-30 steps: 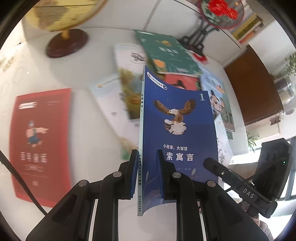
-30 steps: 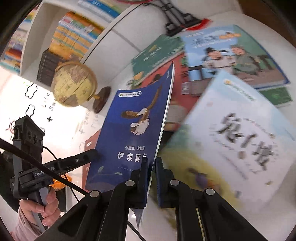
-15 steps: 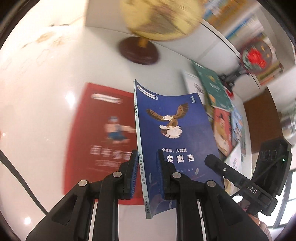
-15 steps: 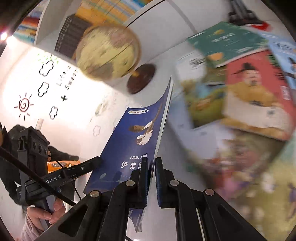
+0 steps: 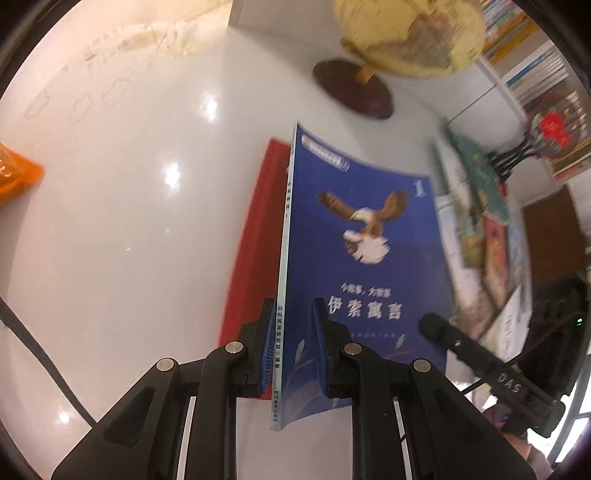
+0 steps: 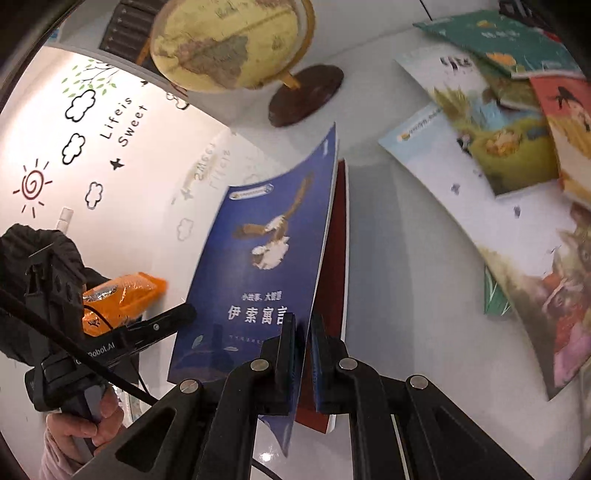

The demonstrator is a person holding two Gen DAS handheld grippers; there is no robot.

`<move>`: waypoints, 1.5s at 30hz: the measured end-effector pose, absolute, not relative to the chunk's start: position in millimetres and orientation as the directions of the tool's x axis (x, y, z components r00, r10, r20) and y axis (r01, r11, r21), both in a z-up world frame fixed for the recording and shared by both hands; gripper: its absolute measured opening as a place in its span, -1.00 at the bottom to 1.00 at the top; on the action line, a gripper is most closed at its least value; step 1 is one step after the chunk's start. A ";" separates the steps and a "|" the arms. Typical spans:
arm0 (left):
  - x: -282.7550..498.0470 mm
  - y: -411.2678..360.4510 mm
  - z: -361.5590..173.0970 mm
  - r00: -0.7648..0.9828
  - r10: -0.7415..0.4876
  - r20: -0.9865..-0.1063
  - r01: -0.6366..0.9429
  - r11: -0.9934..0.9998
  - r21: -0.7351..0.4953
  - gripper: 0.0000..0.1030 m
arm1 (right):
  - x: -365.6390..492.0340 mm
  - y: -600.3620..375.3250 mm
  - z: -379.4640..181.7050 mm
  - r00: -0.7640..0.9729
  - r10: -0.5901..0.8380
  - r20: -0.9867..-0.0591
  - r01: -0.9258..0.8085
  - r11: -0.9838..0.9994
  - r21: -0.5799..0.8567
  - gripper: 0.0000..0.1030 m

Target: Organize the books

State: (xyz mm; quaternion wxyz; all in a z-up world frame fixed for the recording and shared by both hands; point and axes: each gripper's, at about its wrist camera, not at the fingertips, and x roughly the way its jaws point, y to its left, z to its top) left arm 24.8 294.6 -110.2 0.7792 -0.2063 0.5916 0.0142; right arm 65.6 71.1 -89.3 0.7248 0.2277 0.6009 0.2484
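my left gripper (image 5: pixel 291 347) and right gripper (image 6: pixel 302 354) both clamp blue book (image 5: pixel 354 258), held above red book (image 5: pixel 255 258) on table (image 5: pixel 129 221).

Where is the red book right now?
The red book lies flat on the white table, under the held blue eagle book, near the globe.

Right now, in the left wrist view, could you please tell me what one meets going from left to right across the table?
Orange packet → red book → blue book, held upright by both hand-held grippers → scattered books → right hand-held gripper.
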 end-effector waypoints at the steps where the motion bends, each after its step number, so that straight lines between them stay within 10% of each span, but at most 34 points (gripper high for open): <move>1: 24.9 294.3 -114.6 0.286 -0.210 -0.935 -0.269 0.919 -0.289 -0.70 | 64.9 73.9 -92.7 0.148 0.624 -0.767 -0.089 0.781 0.618 -0.86; 24: 28.0 298.2 -135.3 0.185 -0.121 -0.975 -0.278 0.945 -0.170 -0.53 | 76.0 90.0 -97.1 0.096 0.595 -0.798 -0.027 0.803 0.595 -0.83; 31: 37.8 288.9 -130.6 0.157 -0.079 -0.984 -0.287 0.950 -0.122 -0.49 | 79.3 82.1 -99.5 0.069 0.558 -0.827 0.035 0.827 0.561 -0.21; 45: 91.9 130.7 -84.8 0.205 -0.186 -0.961 0.087 0.981 -0.171 -0.44 | 52.3 -27.7 -22.8 0.300 0.310 -0.902 -0.089 0.951 0.297 -0.04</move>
